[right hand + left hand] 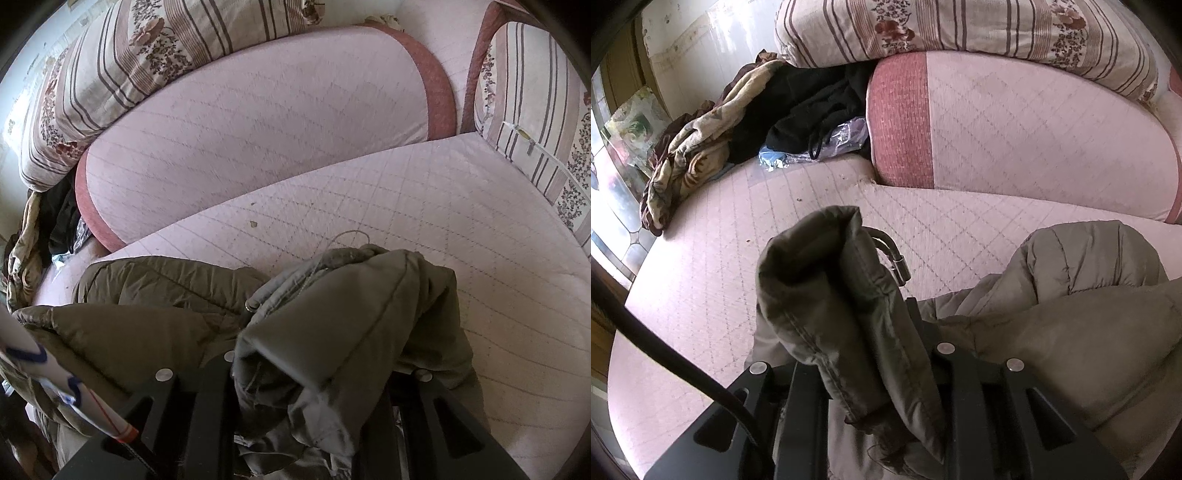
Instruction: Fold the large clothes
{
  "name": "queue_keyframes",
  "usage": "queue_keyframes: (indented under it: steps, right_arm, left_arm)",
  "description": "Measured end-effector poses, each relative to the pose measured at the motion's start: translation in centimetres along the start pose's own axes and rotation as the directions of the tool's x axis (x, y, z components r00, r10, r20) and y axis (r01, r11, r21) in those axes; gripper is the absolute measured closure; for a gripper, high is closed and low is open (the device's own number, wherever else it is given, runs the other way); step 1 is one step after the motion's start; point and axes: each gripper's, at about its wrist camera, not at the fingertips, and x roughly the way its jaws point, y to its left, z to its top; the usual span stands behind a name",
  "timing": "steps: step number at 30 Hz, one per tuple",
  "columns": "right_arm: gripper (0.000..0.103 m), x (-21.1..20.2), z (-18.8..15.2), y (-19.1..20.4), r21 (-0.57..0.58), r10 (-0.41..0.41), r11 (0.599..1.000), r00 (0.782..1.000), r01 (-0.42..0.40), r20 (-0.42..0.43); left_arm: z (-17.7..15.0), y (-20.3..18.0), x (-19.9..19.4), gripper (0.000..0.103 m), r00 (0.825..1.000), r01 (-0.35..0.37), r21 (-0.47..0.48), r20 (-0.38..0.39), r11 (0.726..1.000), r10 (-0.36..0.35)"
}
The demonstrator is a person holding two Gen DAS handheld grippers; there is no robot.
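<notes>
An olive-green padded jacket (1071,325) lies bunched on the pink quilted sofa seat (738,229). My left gripper (871,369) is shut on a thick fold of the jacket's edge, which stands up between the jaws; a drawcord with a metal tip (899,267) pokes out beside it. In the right wrist view the jacket (147,295) spreads to the left, and my right gripper (306,376) is shut on another bunched part of it. The fingertips of both grippers are hidden by fabric.
A pink back cushion (1034,125) and striped floral pillows (960,29) stand behind the seat. A pile of patterned and black cloth with a plastic bag (757,122) lies at the seat's left end. Another striped cushion (535,122) bounds the right side.
</notes>
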Motion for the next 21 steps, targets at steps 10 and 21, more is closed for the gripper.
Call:
queue_keyframes:
  steps: [10, 21]
  right_arm:
    - [0.079, 0.4, 0.1, -0.1, 0.02, 0.004, 1.0, 1.0, -0.004, 0.007]
    - [0.06, -5.5, 0.7, -0.7, 0.064, 0.091, 0.993, 0.994, -0.095, 0.057]
  left_arm:
    - [0.0, 1.0, 0.8, 0.078, 0.997, 0.062, -0.052, -0.043, 0.997, -0.064]
    - [0.8, 6.3, -9.5, 0.028, 0.958, 0.275, -0.149, 0.124, 0.95, -0.258]
